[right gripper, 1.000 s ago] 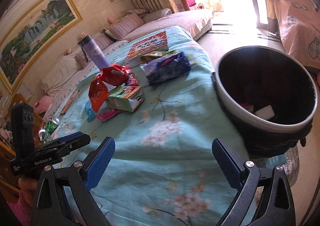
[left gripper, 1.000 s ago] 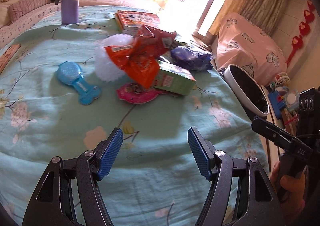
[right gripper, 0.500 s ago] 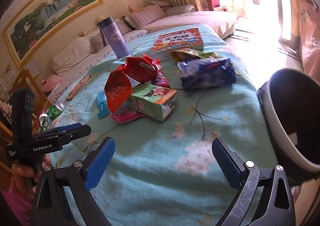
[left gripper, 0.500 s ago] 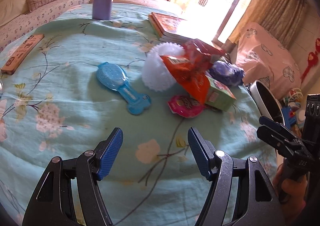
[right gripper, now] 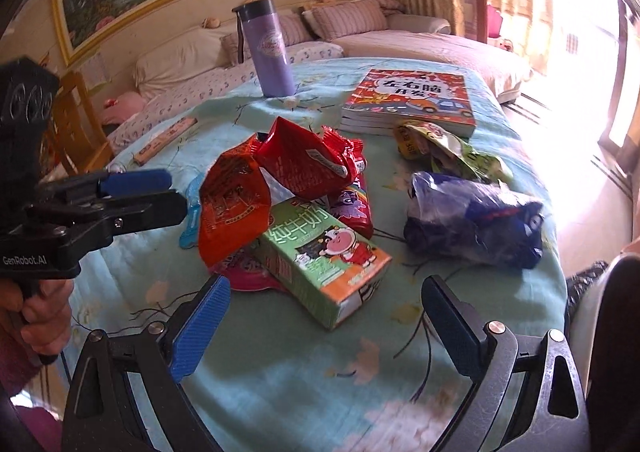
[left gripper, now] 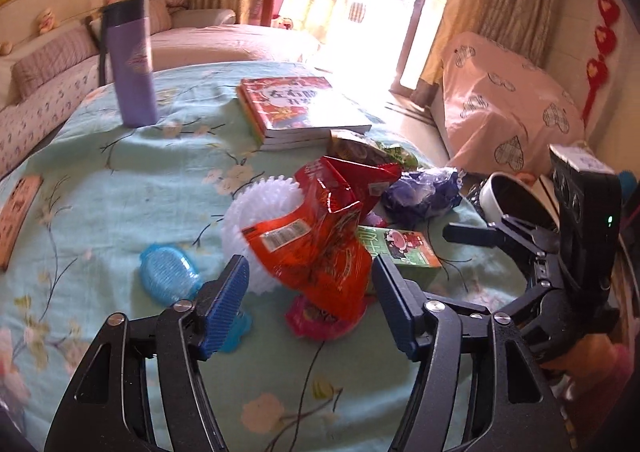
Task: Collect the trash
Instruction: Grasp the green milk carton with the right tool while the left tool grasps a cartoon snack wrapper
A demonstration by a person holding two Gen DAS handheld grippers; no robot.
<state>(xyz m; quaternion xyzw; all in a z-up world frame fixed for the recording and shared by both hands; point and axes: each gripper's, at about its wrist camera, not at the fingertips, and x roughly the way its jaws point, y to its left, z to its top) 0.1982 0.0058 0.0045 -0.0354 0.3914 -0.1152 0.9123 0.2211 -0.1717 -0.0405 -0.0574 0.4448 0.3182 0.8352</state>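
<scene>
left wrist view first: left gripper [left gripper: 310, 302] spread wide over the floral tablecloth [left gripper: 120, 180], gripping nothing, blue pads flanking the lower end of an orange snack wrapper [left gripper: 316, 256] without a clear touch. behind that wrapper a red bag [left gripper: 344, 184], a white bristly ring [left gripper: 260, 208], a pink wrapper [left gripper: 316, 320] underneath, a green milk carton [left gripper: 400, 252] to the right, a dark blue plastic bag [left gripper: 420, 196] beyond it. only here: a blue comb [left gripper: 168, 272] just left of the pads, and past the table's right edge the white rim of a bin [left gripper: 496, 188], partly hidden by the right gripper body. right wrist view next: right gripper [right gripper: 324, 316] also fully parted and empty, carton [right gripper: 324, 256] lying between and just ahead of its pads, orange wrapper [right gripper: 228, 212] leaning on the carton. only here: a yellow-green wrapper [right gripper: 440, 148] in full beside the books [right gripper: 412, 96], a wooden strip [right gripper: 164, 140] near the far left edge, purple flask [right gripper: 268, 52] upright at the back. bare cloth in front of both grippers; left gripper [right gripper: 136, 192] seen side-on close to the pile's left side.
</scene>
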